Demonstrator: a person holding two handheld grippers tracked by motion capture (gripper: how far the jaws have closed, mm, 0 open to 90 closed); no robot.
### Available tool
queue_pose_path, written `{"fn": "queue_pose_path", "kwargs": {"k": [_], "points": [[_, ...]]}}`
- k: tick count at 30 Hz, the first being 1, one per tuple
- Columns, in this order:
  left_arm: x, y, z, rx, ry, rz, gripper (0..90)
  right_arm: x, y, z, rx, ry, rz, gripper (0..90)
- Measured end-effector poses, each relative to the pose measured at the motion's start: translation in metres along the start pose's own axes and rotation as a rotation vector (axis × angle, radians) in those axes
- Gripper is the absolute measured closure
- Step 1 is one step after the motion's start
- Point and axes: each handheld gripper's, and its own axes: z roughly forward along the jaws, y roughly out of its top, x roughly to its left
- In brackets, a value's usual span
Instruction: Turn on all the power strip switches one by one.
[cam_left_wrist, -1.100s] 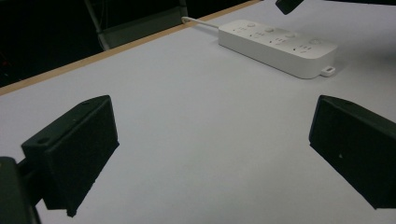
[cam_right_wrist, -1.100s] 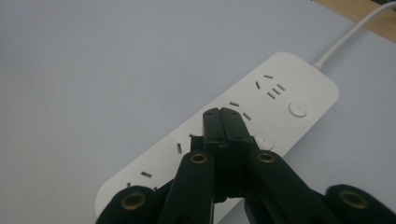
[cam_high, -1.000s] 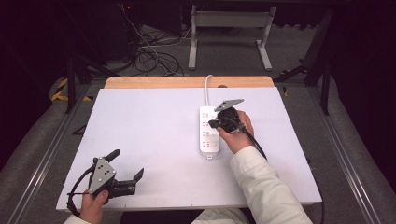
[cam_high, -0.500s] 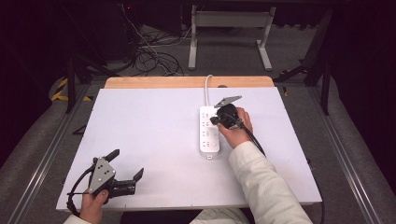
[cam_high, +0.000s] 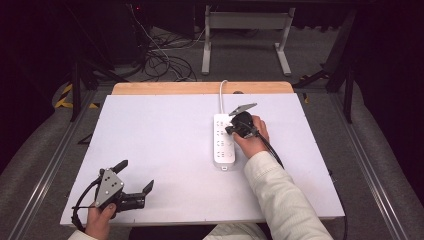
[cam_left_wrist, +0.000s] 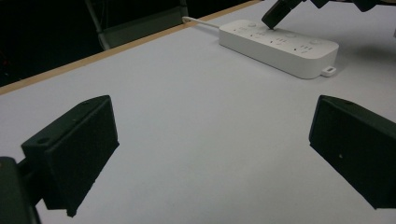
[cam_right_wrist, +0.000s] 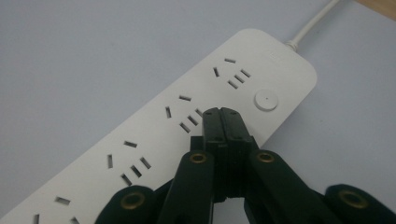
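Matte white tabletop (cam_high: 165, 150): right claw (cam_right_wrist: 223, 114) pinched shut over smooth rounded power strip (cam_right_wrist: 154, 140); left claw (cam_left_wrist: 210, 154) wide.

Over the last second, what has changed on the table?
The right gripper, jaws shut and holding nothing, eased slightly down toward the white plastic power strip, its tip near the round button. The strip and the open left gripper stayed put.

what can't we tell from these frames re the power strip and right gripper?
- Contact: right gripper has shut jaws above the white plastic power strip; its own tips hide any touch on the second round button.
- Cable end: white cord passes the table's far edge, high view.
- Near strip end: cropped, right gripper view.
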Motion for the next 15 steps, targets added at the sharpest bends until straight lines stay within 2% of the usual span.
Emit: {"fn": "queue_pose_path", "kwargs": {"k": [15], "points": [[-0.0002,0.0,-0.0001,0.001,0.0,0.002,1.7,0.0006,-0.0017,0.0018,-0.003,-0.009,-0.001,90.0]]}}
